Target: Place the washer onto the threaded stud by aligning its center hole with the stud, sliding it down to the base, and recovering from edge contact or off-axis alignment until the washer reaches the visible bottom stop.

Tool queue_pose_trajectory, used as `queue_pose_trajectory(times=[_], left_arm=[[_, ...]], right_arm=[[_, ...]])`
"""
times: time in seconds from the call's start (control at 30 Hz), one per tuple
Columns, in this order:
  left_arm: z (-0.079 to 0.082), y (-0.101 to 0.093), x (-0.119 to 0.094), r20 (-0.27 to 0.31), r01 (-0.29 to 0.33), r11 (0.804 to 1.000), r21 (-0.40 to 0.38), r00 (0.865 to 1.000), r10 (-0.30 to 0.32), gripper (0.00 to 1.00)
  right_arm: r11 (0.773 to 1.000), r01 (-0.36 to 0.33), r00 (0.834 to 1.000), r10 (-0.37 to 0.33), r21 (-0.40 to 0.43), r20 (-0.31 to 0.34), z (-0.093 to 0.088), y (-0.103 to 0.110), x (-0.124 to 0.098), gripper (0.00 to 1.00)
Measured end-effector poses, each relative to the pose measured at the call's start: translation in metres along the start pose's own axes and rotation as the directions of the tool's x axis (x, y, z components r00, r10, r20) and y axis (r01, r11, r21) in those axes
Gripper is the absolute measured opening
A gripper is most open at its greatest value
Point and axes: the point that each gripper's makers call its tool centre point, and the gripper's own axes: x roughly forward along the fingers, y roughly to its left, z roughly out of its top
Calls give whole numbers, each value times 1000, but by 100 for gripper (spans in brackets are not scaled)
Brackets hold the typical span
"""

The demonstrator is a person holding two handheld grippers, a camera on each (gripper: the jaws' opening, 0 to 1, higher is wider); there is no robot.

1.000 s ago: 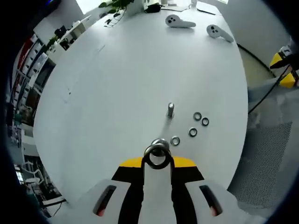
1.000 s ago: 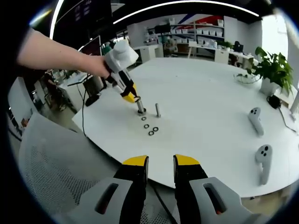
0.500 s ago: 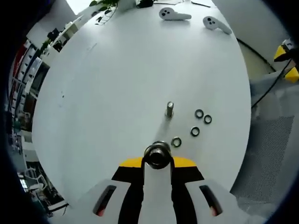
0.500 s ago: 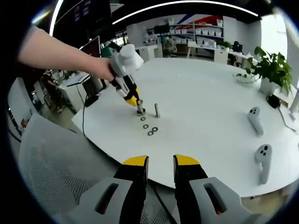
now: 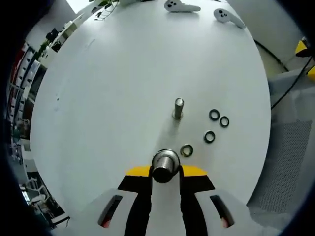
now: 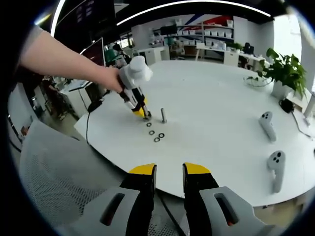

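Your left gripper (image 5: pixel 165 173) has its jaws clenched at a silver threaded stud (image 5: pixel 165 165) on the white round tabletop (image 5: pixel 123 73), with the washer hidden there, so you cannot tell how far down it sits. Right of it lie a second upright metal stud (image 5: pixel 178 108) and four loose dark ring washers (image 5: pixel 209 136). Your right gripper (image 6: pixel 169 172) hangs off the tabletop edge, jaws slightly parted and holding nothing.

The left gripper (image 5: pixel 165 173) hides the threaded stud's (image 5: pixel 165 166) base.
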Motion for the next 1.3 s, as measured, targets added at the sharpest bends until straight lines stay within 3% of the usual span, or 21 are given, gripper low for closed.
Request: queue_pose_trajectory(times=[0.2, 0.23, 0.27, 0.3, 0.4, 0.6, 0.83, 1.17, 1.3], left_arm=[[-7, 1, 10, -24, 2, 1000, 10, 1000, -2, 16], [-14, 1, 10, -62, 4, 1000, 18, 998, -3, 8], [-13, 0, 12, -44, 30, 995, 94, 999, -26, 0], [-14, 2, 11, -26, -11, 999, 43, 1000, 12, 0], [-10, -8, 8, 18, 47, 998, -44, 999, -46, 0], [-20, -7, 4, 2, 14, 998, -60, 1000, -13, 4], [-28, -3, -8, 41, -20, 992, -125, 999, 26, 12], [-30, -17, -40, 187, -23, 955, -294, 979, 81, 23], [-30, -27, -53, 265, 13, 917, -400, 959, 101, 25]], right_arm=[[1000, 5, 1000, -5, 2, -3, -1, -1, 0, 24], [1000, 6, 1000, -6, 2, -5, -1, -1, 0, 24], [1000, 6, 1000, -6, 3, -6, -1, -2, 0, 24], [1000, 7, 1000, -7, 3, -6, -1, -2, 0, 24], [1000, 9, 1000, -9, 2, -10, -2, -2, 0, 24], [1000, 6, 1000, -6, -3, -14, -3, -1, 0, 24], [1000, 1, 1000, -1, -9, -17, -3, 0, 0, 24], [1000, -21, 1000, 21, -22, -4, 0, 5, 0, 24], [999, -30, 1000, 30, -23, 0, 0, 6, 0, 24]])
